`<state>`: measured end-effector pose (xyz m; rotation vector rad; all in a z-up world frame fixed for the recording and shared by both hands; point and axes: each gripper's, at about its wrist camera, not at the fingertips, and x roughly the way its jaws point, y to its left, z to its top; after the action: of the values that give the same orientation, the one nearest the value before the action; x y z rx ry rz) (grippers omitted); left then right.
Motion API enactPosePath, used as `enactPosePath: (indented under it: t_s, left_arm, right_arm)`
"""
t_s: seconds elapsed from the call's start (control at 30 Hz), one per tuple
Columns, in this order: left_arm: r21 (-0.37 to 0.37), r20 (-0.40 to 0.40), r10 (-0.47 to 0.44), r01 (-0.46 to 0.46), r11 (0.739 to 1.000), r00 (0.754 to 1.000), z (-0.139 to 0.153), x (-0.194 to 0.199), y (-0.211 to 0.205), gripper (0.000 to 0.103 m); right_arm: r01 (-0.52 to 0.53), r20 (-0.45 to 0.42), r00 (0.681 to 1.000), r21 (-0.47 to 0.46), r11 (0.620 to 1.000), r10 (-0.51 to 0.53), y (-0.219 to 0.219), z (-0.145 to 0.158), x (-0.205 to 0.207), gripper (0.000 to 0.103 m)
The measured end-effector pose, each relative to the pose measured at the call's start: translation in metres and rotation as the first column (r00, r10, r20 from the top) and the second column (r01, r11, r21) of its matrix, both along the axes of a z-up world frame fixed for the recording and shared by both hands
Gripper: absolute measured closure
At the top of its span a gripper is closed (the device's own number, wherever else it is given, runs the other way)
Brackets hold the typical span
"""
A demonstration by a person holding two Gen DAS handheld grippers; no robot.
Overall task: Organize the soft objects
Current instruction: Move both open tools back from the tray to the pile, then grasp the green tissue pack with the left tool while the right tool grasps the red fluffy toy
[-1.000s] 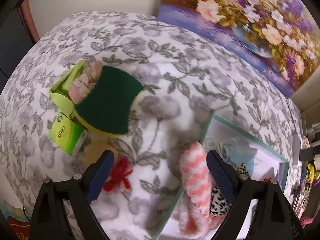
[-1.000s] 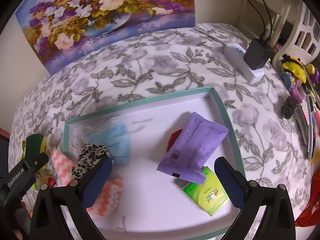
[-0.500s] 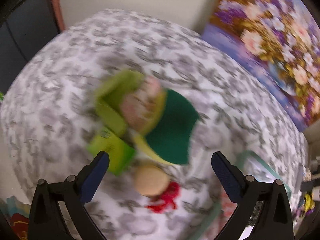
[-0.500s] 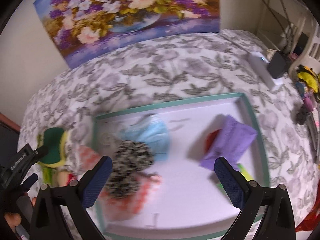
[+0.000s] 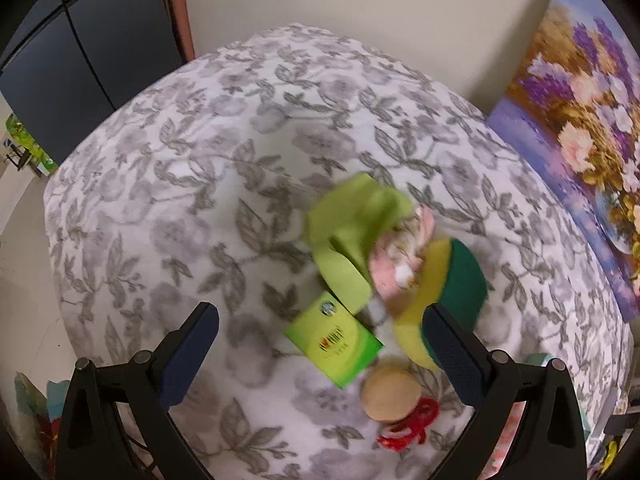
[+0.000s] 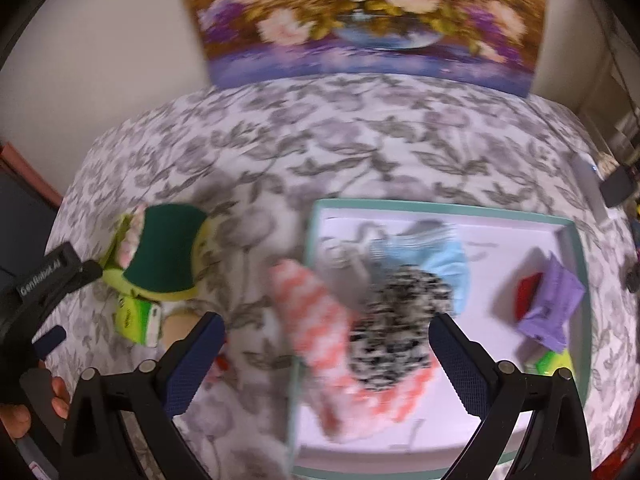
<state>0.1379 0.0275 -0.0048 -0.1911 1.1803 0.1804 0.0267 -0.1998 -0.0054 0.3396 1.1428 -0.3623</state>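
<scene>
left tongs (image 5: 320, 344) spread, empty | sponge (image 5: 452, 284) lies just ahead, toward right finger, in pile with green cloth (image 5: 352, 236) | judged light, squashy; best pinched across yellow-green edges | right tongs (image 6: 326, 356) spread over tray (image 6: 440, 208)

Flower painting (image 6: 360, 20) against wall; floral bedspread (image 5: 200, 184).

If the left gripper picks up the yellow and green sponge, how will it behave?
The sponge looks like thick foam, so it probably squashes between the jaws and feels light. It leans on the pink cloth, which may shift when it lifts. Its green scouring face probably grips well.
</scene>
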Motion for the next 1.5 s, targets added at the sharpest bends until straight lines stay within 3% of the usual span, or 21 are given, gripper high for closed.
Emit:
enactPosePath:
  t_s: [0.47, 0.97, 1.27, 1.5]
  left_arm:
    - [0.093, 0.022, 0.035, -0.037, 0.995, 0.999, 0.01, 0.01, 0.045, 0.001]
    - [0.055, -0.091, 0.01, -0.005, 0.998, 0.996, -0.024, 0.019, 0.058, 0.001]
    - [-0.018, -0.128, 0.002, -0.004, 1.0, 0.992, -0.035, 0.022, 0.065, 0.001]
    - [-0.041, -0.168, -0.06, 0.054, 0.998, 0.984, -0.046, 0.024, 0.054, 0.001]
  right_arm:
    - [-0.136, -0.044, 0.99, -0.008, 0.991, 0.136, 0.068, -0.025, 0.035, 0.0]
    - [-0.151, -0.076, 0.985, 0.034, 0.988, 0.153, 0.083, -0.047, 0.048, 0.0]
    - [-0.162, -0.082, 0.983, 0.064, 0.985, 0.167, 0.085, -0.059, 0.052, 0.0]
    - [-0.185, -0.124, 0.973, 0.086, 0.979, 0.195, 0.092, -0.076, 0.055, 0.0]
